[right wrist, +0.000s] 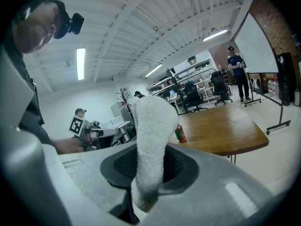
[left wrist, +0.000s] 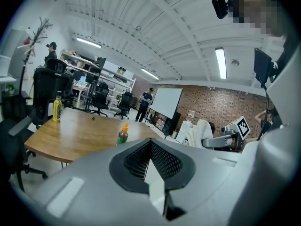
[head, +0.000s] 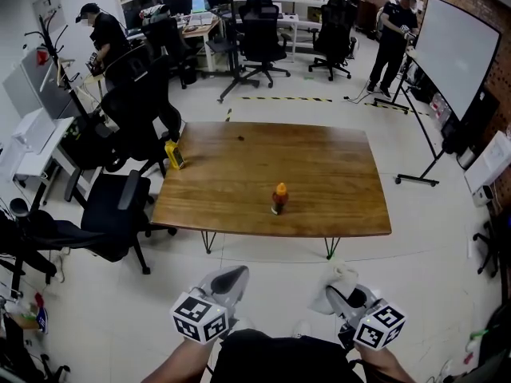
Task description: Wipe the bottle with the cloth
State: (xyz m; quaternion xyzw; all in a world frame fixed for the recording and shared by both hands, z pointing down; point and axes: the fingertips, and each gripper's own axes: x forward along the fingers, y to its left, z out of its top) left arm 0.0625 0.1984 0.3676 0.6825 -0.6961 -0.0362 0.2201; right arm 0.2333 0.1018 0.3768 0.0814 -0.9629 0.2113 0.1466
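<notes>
so we stand back from surface (head: pixel 335 182), approach step. right hand-held gripper (right wrist: pixel 150 173) clamps cloth (right wrist: pixel 151 140); left hand-held gripper (left wrist: pixel 151 166) closed, empty. bottle (head: pixel 279 199) upright mid-frame, near surface front edge. next we step in, left steadies bottle, right wipes.

- The surface (head: pixel 335 166) is mostly bare wood. The bottle (head: pixel 279 199) stands alone near its front edge, with open room on every side of it.
- A yellow bottle (head: pixel 174 155) sits at the surface's left edge, well apart from the bottle. A small dark object (head: pixel 240 138) lies toward the far side.
- Bare floor (head: pixel 271 254) lies between the front edge and the left gripper (head: pixel 231 278) and right gripper (head: pixel 345 295).
- Black office chairs (head: pixel 120 202) crowd the surface's left side. A whiteboard (head: pixel 453 50) on its stand is off to the right, apart from the surface.
</notes>
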